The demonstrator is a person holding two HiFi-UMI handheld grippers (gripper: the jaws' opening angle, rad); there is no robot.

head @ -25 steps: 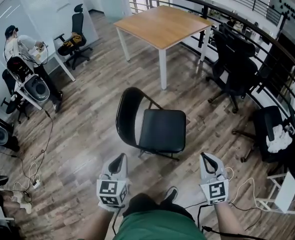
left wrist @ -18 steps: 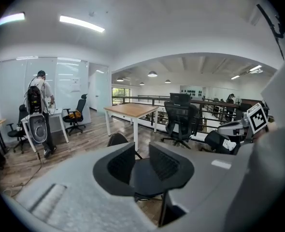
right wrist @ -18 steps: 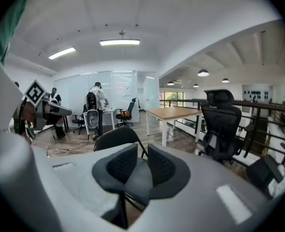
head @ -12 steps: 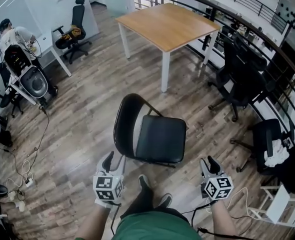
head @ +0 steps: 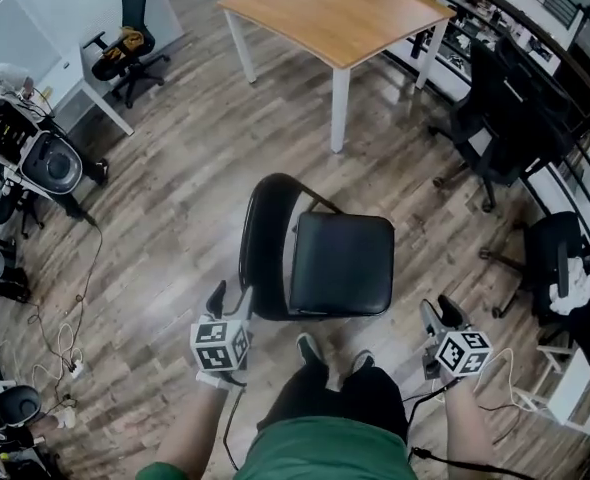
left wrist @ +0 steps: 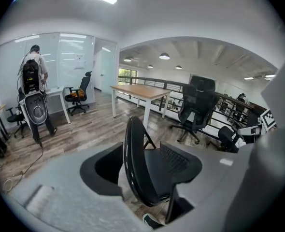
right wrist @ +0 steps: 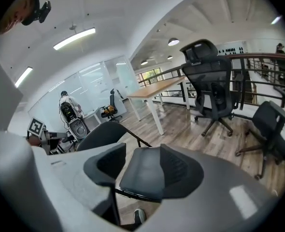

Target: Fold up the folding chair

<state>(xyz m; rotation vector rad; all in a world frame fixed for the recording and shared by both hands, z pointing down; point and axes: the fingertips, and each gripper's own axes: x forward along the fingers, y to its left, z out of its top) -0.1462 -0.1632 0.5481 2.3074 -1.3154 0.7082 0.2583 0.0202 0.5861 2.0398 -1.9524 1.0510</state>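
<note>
The black folding chair stands unfolded on the wood floor just in front of me, its seat (head: 342, 264) to the right and its curved backrest (head: 265, 233) to the left. My left gripper (head: 231, 301) hovers just short of the backrest's near edge. Its jaws are opening, and the backrest (left wrist: 134, 158) shows edge-on beyond them, untouched. My right gripper (head: 440, 313) hangs off the seat's near right corner, jaws also opening. In the right gripper view the seat (right wrist: 141, 170) lies past its gripper (right wrist: 143, 172), with nothing held.
A wooden table (head: 340, 13) stands behind the chair. Black office chairs (head: 505, 118) line the railing at right. A person with equipment (head: 20, 138) is at far left, and cables (head: 60, 338) trail on the floor. My shoes (head: 310, 348) stand just before the seat.
Both grippers have dropped and come closer to the chair, and their jaws have gone from shut to open. The chair now sits nearer in view.
</note>
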